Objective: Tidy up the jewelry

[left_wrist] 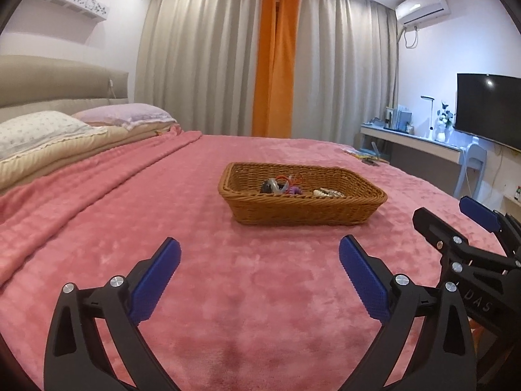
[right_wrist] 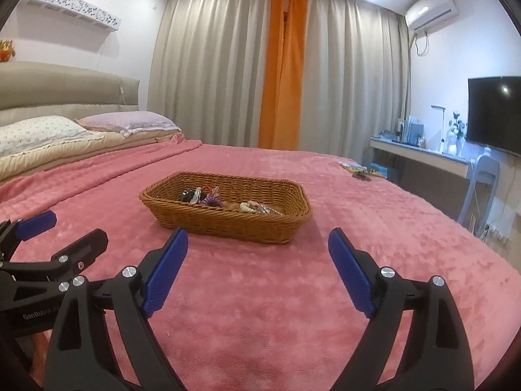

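Nearest in each wrist view are that hand's own tongs. The left gripper (left_wrist: 259, 257) has its blue pads spread wide with only the pink blanket (left_wrist: 260, 309) showing between them; it holds nothing. The right gripper (right_wrist: 258, 247) is also spread wide and empty, over the same blanket. Each shows in the other's view, side by side and near one another (the right one at the left view's right edge (left_wrist: 456, 218), the left one at the right view's left edge (right_wrist: 62, 228)).

Further out, in the middle of the bed, sits the basket (left_wrist: 302, 211), well apart from both grippers. The jewelry (left_wrist: 286, 187) lies inside it in a small jumbled heap: dark and purple pieces toward the left, a pale beaded or pearly piece (right_wrist: 249, 207) toward the right. The single pieces are too small to tell apart.

My judgement is that these pieces are light, small and partly slippery, and chains or bands may tangle, so lifting one could drag its neighbours. A firm clip body or a thick loop looks the best place to pinch, from above, past the basket's rim. The basket itself looks stiff and light, and could slide on the plush blanket.

Beyond are pillows (left_wrist: 42, 130), curtains (left_wrist: 228, 65) and a desk (right_wrist: 420, 158).
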### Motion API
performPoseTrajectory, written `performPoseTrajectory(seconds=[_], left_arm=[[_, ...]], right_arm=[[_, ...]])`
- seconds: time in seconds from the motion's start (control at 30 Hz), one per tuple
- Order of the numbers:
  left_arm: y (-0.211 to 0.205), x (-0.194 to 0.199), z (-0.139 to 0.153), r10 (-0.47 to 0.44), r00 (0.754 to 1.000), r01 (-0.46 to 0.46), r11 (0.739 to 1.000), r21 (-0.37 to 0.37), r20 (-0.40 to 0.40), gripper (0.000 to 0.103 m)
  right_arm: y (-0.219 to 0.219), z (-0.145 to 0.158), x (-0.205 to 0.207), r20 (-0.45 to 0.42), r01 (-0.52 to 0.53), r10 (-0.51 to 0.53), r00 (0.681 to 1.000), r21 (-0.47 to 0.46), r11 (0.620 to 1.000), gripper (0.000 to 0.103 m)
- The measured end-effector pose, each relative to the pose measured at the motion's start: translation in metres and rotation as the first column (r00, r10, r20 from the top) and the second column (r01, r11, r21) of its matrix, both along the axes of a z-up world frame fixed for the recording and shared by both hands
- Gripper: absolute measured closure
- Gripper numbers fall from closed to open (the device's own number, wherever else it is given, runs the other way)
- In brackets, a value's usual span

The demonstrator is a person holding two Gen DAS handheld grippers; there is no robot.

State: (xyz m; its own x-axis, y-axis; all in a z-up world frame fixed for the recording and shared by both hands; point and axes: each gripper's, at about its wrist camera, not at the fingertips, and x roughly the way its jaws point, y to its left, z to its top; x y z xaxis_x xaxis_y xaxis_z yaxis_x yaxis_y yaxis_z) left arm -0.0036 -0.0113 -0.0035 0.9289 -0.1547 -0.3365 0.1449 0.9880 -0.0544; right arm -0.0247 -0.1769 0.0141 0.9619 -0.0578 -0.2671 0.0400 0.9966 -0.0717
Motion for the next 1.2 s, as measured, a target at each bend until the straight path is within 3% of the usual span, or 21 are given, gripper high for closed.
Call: performPoseTrajectory(seconds=[1.2], left_arm=[[0.002, -0.006, 0.004, 0.019, 1.000, -0.019, 1.000, 0.005, 0.013, 0.008]], right_arm=[[-0.012, 0.000, 0.002, -0.020, 0.038, -0.037, 0.999, 0.048, 0.998, 0.019]])
